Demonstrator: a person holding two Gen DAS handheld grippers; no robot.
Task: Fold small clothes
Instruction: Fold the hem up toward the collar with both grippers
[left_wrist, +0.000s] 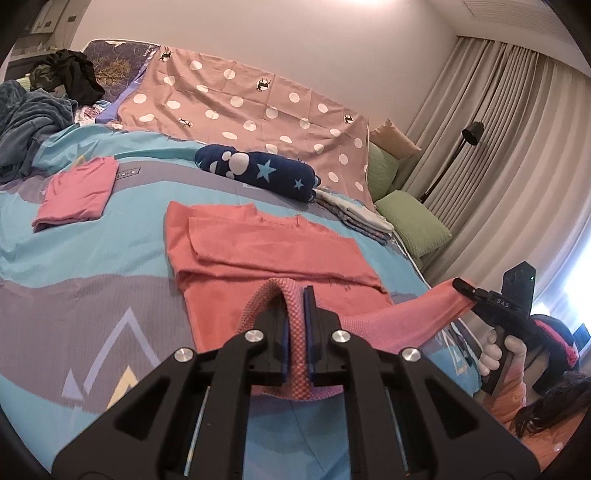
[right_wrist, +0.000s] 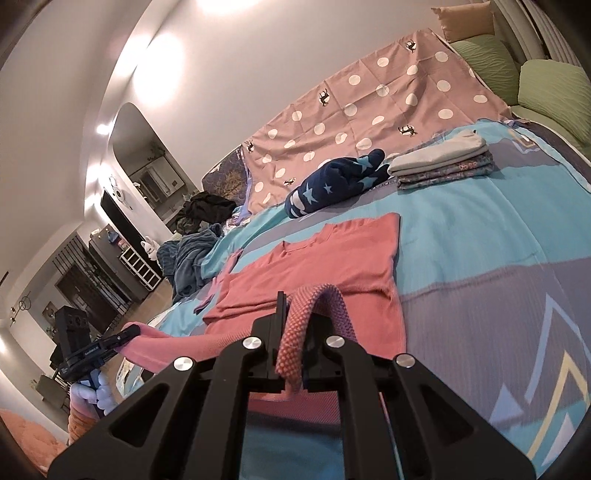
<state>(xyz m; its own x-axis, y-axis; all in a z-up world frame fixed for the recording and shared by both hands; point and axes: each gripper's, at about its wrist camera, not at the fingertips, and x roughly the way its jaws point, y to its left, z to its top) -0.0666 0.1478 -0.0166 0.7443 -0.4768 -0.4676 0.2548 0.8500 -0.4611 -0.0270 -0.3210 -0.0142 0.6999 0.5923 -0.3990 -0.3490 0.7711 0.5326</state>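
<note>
On the bed's blue-and-grey duvet (left_wrist: 74, 258), the coral top (left_wrist: 266, 254) lies spread flat, its sleeves already turned in over the body. The left gripper (left_wrist: 295, 317) is clenched on the ribbed hem at one lower corner; the right gripper (right_wrist: 295, 328) is clenched on the hem at the other corner. Between the two, the hem hangs lifted clear of the duvet as a taut band, which keeps the fold edge straight and lets the lower part be carried as one. The upper part of the garment rests on the duvet and, by judgement, anchors it for a fold toward the neckline. A folded pink garment (left_wrist: 79, 192) lies well apart to one side, and a stack of folded clothes (right_wrist: 443, 162) sits near the green pillows (right_wrist: 554, 96), both apparently finished items.
</note>
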